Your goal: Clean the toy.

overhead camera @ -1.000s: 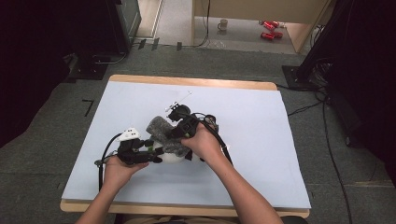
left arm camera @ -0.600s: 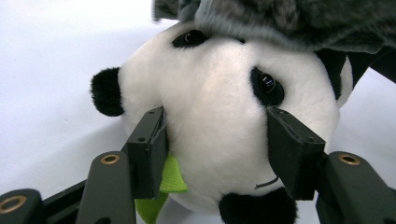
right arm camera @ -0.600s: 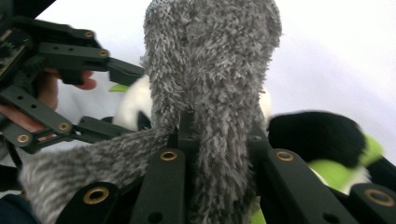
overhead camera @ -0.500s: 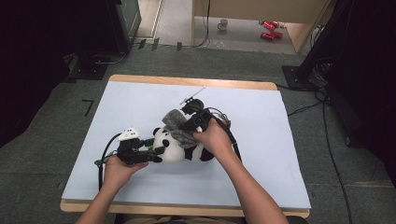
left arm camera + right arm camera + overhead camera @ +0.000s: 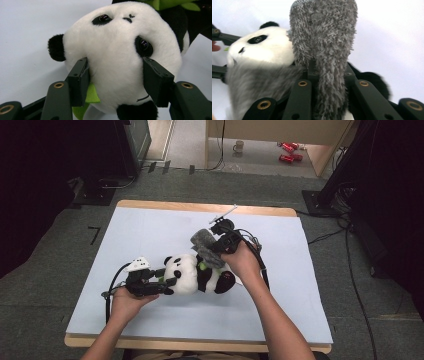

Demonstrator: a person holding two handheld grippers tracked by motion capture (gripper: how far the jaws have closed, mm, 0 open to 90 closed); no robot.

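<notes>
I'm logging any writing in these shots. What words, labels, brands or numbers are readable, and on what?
None can be read.
Toy panda: no tag or print visible.
Grey fuzzy cloth: no label visible.
Red cans on the floor: too small and blurred to read.
Mug: no readable mark.

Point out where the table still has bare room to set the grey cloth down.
The pale blue table top lies bare left of and behind the black-and-white plush panda, and along the right edge. The near strip is bare between the forearms. It is crowded mid-table, around the panda, the fuzzy grey cloth and both grippers.
</notes>
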